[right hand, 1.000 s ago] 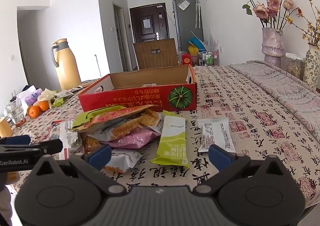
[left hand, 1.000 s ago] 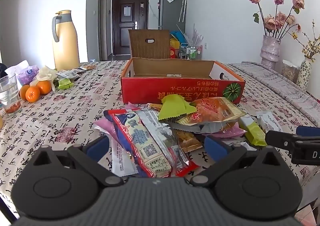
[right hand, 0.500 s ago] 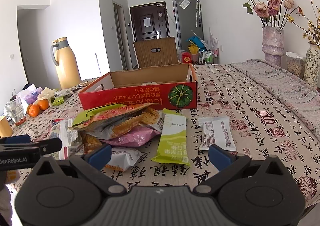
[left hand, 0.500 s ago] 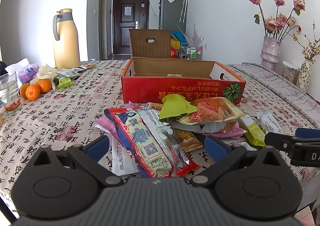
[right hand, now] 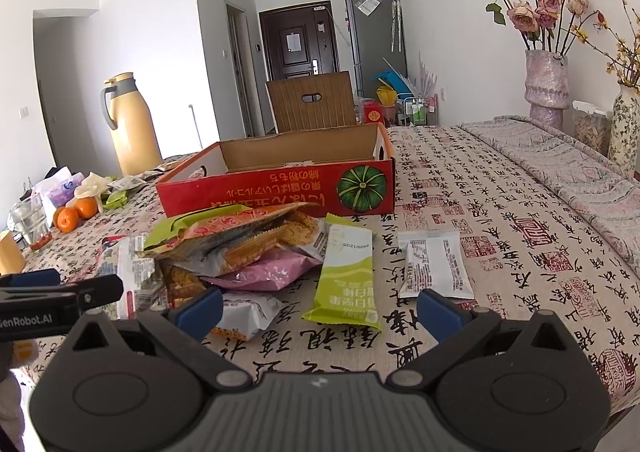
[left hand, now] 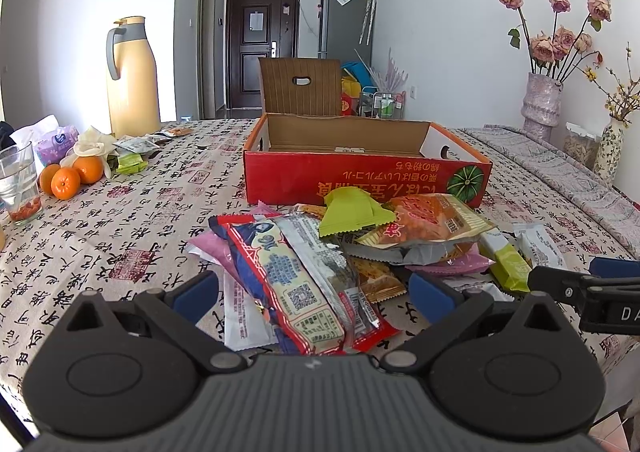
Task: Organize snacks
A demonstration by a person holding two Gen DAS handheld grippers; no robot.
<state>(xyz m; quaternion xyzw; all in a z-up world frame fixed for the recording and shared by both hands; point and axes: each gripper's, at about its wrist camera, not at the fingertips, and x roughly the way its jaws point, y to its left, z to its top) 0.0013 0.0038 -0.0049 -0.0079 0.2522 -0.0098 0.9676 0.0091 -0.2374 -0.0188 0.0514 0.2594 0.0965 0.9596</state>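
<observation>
The left tool (left hand: 314,294) hangs released, its blue fingers spread wide and empty, low over the near edge of the worktop (left hand: 120,220). Straight ahead of it, between the fingers, lies the long red-edged snack packet (left hand: 296,284), the nearest piece of the snack heap (left hand: 360,240); an orange packet (left hand: 428,224) and a lime-green wrapper (left hand: 352,212) sit on top, farther forward. Beyond the heap stands the open red cardboard box (left hand: 360,180), its near wall just behind the wrappers and its lid flap upright at the back. To this tool's left the patterned cloth lies bare as far as the oranges (left hand: 68,180) and the glass (left hand: 20,184).

The right tool (right hand: 318,310) is likewise released and holds nothing. A green bar packet (right hand: 346,280) lies just ahead between its fingers, and a white sachet (right hand: 434,268) rests apart, just beyond the right finger. The heap's edge reaches the left finger. Right of the sachet the cloth runs open to the vase (right hand: 546,86). The left tool's tip shows at the far left of this view.
</observation>
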